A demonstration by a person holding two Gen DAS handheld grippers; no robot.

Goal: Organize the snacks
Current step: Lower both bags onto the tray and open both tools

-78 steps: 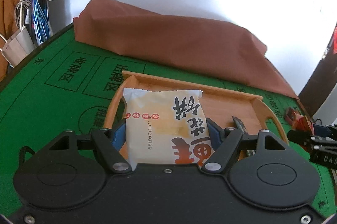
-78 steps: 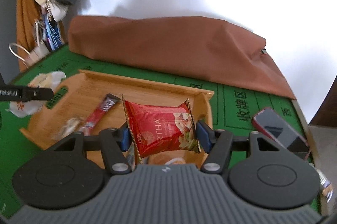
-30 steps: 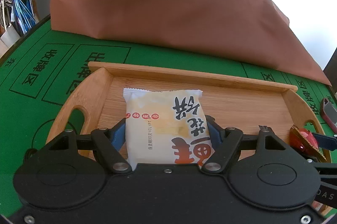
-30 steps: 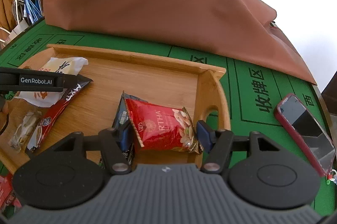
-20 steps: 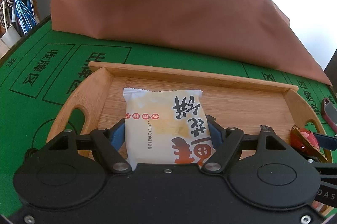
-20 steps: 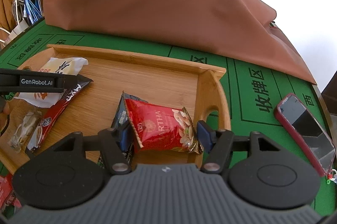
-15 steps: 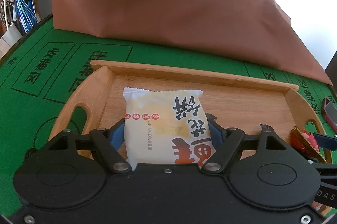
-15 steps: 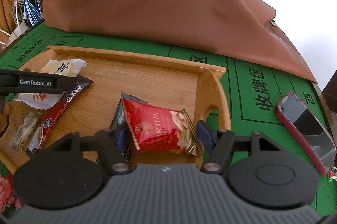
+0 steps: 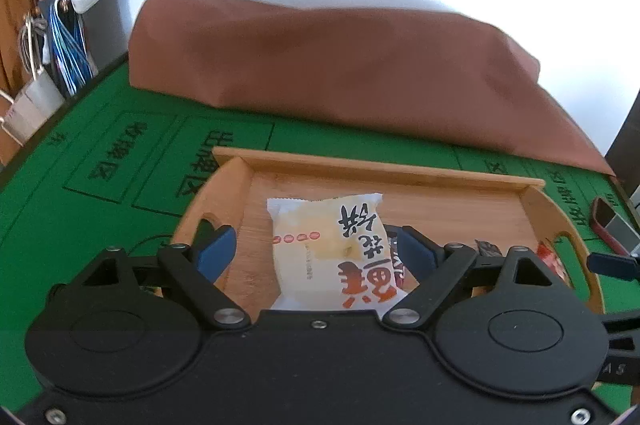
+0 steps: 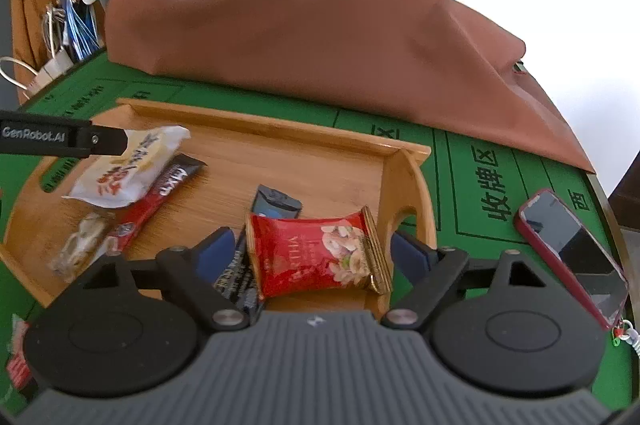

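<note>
A wooden tray [image 9: 400,173] lies on the green table; it also shows in the right wrist view [image 10: 280,129]. My left gripper [image 9: 316,251] is open, its blue pads apart on both sides of a white and yellow snack packet [image 9: 328,245] that lies in the tray's left part. That packet also shows in the right wrist view [image 10: 124,173]. My right gripper [image 10: 312,251] is open around a red nut packet [image 10: 316,253] lying in the tray's right end, partly on a dark blue packet [image 10: 276,203].
A long red and black stick packet [image 10: 156,197] and a clear-wrapped sweet [image 10: 80,245] lie in the tray. A red-cased phone [image 10: 572,245] lies on the table to the right. A brown cloth-covered heap [image 9: 340,73] runs along the back. A red packet [image 10: 16,365] lies off the tray at lower left.
Both grippers have opened and let go of their packets, which now lie in the tray. Both have pulled back and up a little.
</note>
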